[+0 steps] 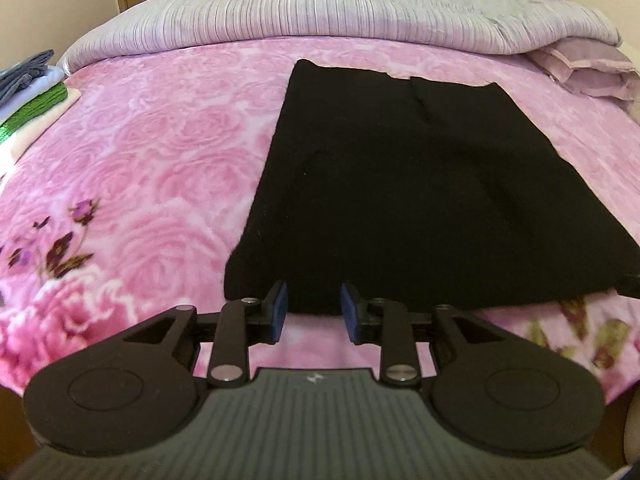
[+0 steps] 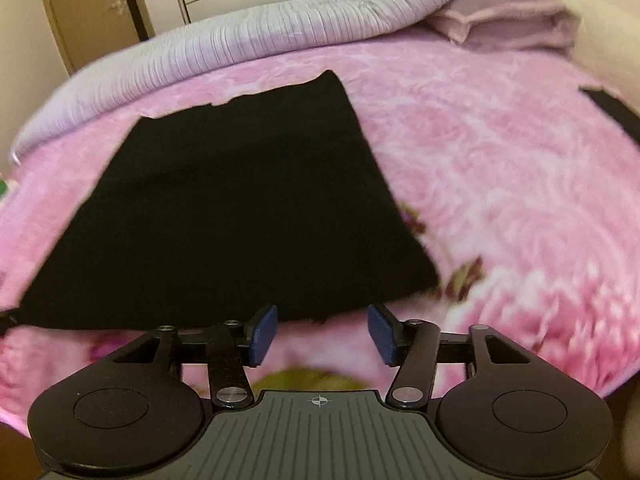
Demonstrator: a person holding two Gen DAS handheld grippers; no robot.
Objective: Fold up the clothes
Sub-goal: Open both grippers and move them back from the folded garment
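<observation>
Two grippers face one black garment (image 1: 400,184), lying flat as a rectangle on the pink blanket (image 1: 152,152). From the left wrist, we see our left gripper (image 1: 313,308) parted, empty, at the near hem. From the right wrist, our right gripper (image 2: 322,330) gapes wider, empty, beside that hem (image 2: 224,320). If we fold again, we should pinch all layers evenly.

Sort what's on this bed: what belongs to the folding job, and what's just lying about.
Part of the job:
black garment, spread flat
left tool, open at its near hem
right tool, open at the same hem

Just lying about:
stack of folded clothes at the bed's left edge
ribbed lilac quilt
folded mauve blanket
pink rose bedspread
</observation>
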